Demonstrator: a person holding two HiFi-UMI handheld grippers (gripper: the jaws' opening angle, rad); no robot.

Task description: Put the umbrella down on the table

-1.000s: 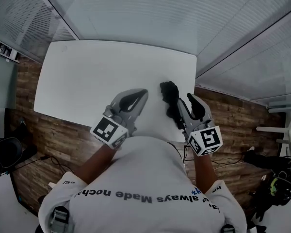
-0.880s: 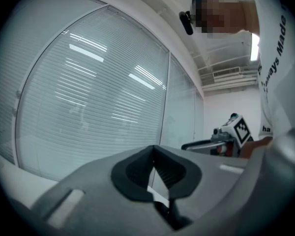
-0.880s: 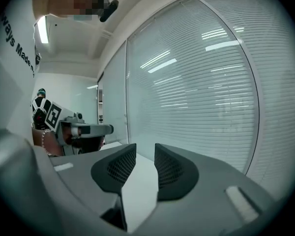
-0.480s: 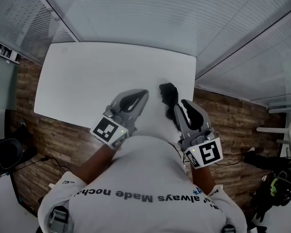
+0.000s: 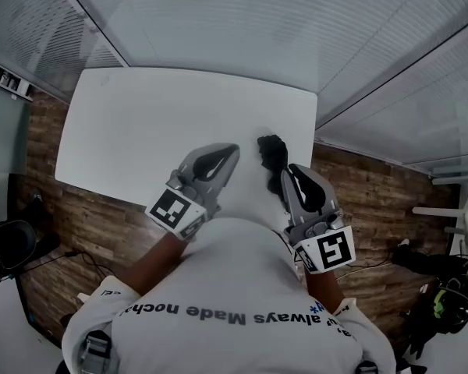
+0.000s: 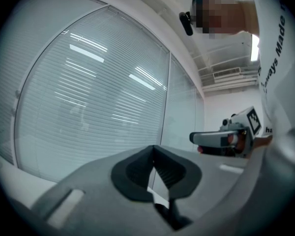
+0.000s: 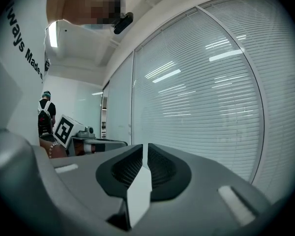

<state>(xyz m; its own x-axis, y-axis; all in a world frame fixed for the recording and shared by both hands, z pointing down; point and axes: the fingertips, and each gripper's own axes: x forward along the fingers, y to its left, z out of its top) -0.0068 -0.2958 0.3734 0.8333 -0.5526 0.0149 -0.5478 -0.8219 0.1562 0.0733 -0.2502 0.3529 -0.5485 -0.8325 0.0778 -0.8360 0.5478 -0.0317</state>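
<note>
The right gripper (image 5: 288,176) had drawn back from the umbrella (image 5: 270,153), its jaws closed on nothing. The umbrella lay on the table (image 5: 140,131) near its right edge, so the task seemed done; the left gripper (image 5: 232,149) was closed and empty too

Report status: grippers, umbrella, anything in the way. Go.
Left gripper jaws shut, empty. Right gripper jaws shut, empty. Umbrella lying on the table near its right edge, not held. No obstruction seen.
</note>
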